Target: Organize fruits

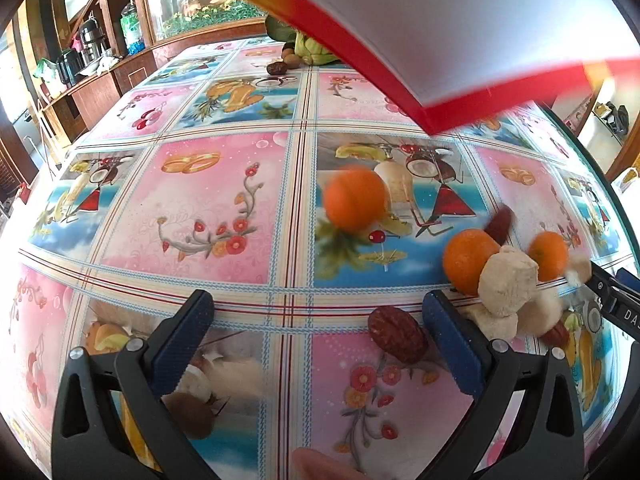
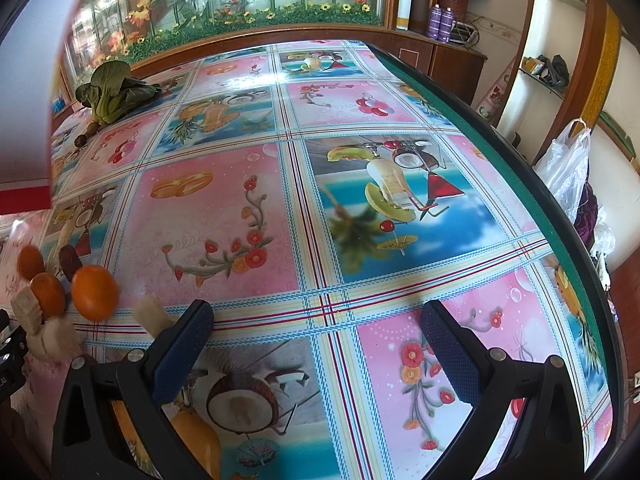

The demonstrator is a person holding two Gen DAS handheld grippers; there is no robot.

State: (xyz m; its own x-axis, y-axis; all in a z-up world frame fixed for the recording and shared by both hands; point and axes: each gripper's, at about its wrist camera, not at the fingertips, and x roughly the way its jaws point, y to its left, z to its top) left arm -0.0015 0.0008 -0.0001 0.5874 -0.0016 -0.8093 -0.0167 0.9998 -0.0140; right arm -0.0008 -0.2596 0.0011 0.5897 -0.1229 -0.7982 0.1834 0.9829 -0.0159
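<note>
Both the left gripper (image 1: 316, 316) and the right gripper (image 2: 316, 320) are held wide open and empty. At two o'clock of the left one, oranges (image 1: 468, 260), red dates (image 1: 396, 334) and pale chunks (image 1: 508, 284) are scattered under a tilted red-rimmed tray (image 1: 460, 116). Sorting seems barely begun; a date must next be straddled.

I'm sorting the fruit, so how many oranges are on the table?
3: one blurred orange alone mid-table, one behind the beige chunks, one farther right. Others may be hidden.
</note>
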